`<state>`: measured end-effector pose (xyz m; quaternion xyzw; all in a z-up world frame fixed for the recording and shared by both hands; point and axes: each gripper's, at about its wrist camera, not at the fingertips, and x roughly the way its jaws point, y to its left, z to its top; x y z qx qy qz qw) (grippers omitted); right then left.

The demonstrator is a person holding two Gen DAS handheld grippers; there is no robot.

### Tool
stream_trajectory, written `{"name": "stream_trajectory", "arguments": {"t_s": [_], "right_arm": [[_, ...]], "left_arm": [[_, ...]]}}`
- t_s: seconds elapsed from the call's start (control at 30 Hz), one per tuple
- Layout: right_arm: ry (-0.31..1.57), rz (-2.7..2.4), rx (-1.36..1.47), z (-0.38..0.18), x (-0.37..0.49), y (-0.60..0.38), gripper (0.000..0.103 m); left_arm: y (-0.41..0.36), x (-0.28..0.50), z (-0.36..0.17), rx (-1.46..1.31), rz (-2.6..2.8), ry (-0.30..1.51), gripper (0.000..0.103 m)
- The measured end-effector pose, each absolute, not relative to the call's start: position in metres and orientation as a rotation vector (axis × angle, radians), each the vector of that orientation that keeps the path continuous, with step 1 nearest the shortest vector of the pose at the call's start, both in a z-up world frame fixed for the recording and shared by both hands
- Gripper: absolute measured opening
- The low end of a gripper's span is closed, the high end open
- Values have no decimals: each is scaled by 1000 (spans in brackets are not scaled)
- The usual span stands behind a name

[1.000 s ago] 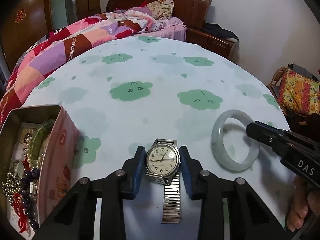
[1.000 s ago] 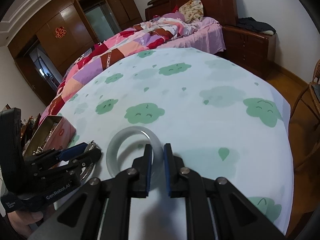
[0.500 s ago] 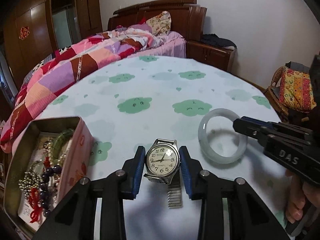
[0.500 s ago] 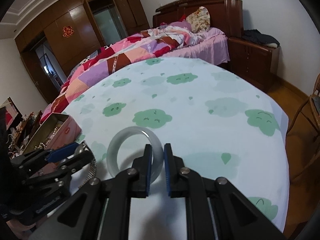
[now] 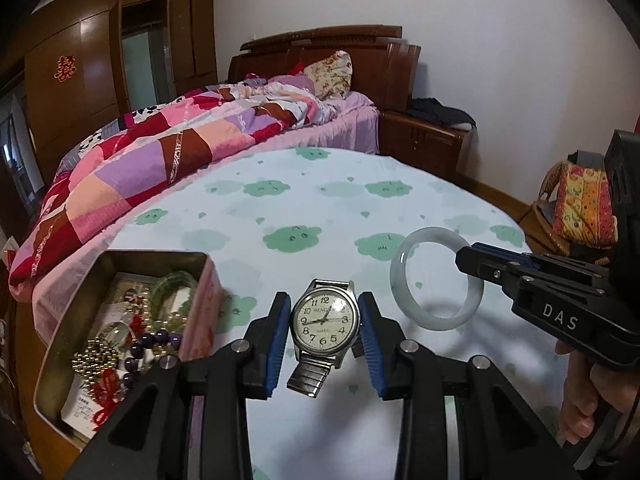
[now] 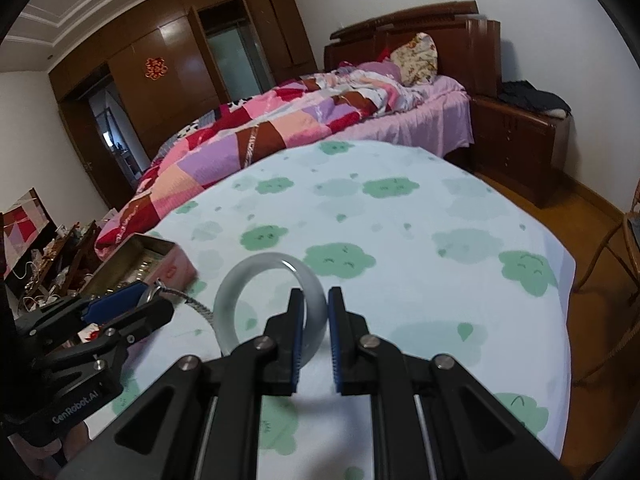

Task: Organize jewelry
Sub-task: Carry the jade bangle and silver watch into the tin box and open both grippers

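Both grippers have risen since the earlier frames, carrying their loads clear of the table (image 5: 320, 208); the watch (image 5: 325, 320) and the bangle (image 5: 436, 278), which lay on the cloth a second ago, now hang above it, each casting a shadow below. Left gripper (image 5: 325, 330): its blue pads (image 5: 280, 328) press against opposite sides of the watch case, dial facing the camera, the metal strap drooping beneath with its end free. Right gripper (image 6: 316, 328): jaws closed to a narrow gap on the near wall of the pale bangle (image 6: 272, 300), one pad inside the ring and one outside; the ring stands nearly upright in the right wrist view. In the left wrist view the right gripper (image 5: 464, 258) enters from the right and holds the bangle just right of the watch, the two pieces apart. An open tin (image 5: 52, 360) sits at the table's left edge, near the left gripper, containing beads (image 5: 96, 356), a green bangle (image 5: 176, 284) and red cord. From the right wrist the left gripper (image 6: 148, 300) appears at left, between the tin (image 6: 176, 268) and the bangle. Behind the table stands a bed (image 5: 168, 152) with a patchwork quilt.
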<state>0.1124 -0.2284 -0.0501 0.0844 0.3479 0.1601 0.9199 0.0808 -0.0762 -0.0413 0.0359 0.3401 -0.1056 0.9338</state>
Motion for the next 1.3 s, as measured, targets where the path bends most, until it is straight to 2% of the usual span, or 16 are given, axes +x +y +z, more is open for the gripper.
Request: {"name": "stream_trajectory", "arguments": {"t_s": [0.6, 1.3], "right_arm": [[616, 460, 114, 1, 104, -181, 14], [627, 577, 43, 6, 119, -117, 14]], "left_arm": [[-21, 59, 6, -4, -127, 585, 35], [47, 53, 13, -58, 22, 562, 35]]}}
